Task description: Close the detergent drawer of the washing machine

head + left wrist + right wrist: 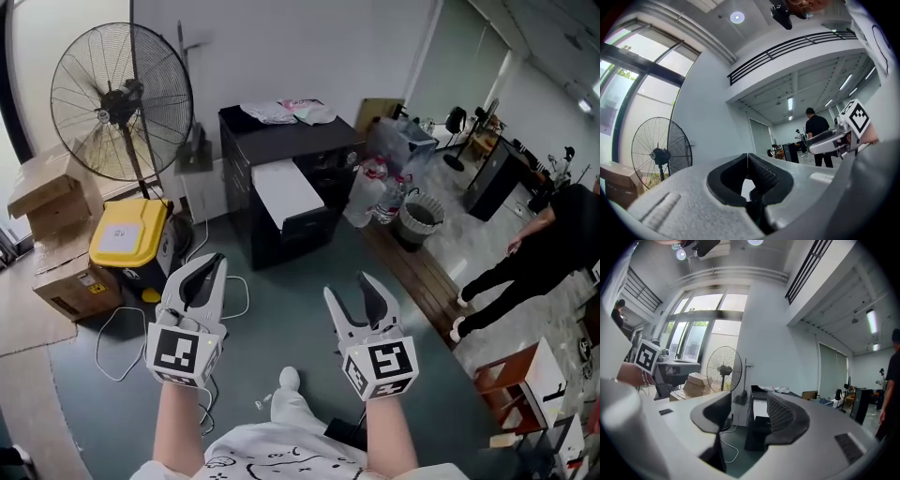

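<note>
A black boxy machine (pixel 281 159) with a white panel (pixel 287 191) stands on the floor ahead; it also shows between the right jaws as the black machine (pixel 757 425). I cannot make out a detergent drawer on it. My left gripper (pixel 214 260) is held in the air well short of the machine, jaws shut with nothing between them; its tips meet in the left gripper (pixel 748 156) view. My right gripper (pixel 348 286) hangs beside it, also short of the machine, jaws open and empty, as the right gripper (pixel 749 397) view shows.
A tall pedestal fan (pixel 122 103) stands at the left with a yellow-lidded box (pixel 128 234) and cardboard boxes (pixel 56 234) near it. White cables (pixel 122 323) lie on the floor. A bin (pixel 417 217) and water bottles (pixel 375 192) sit right of the machine. A person in black (pixel 539 248) walks at the right.
</note>
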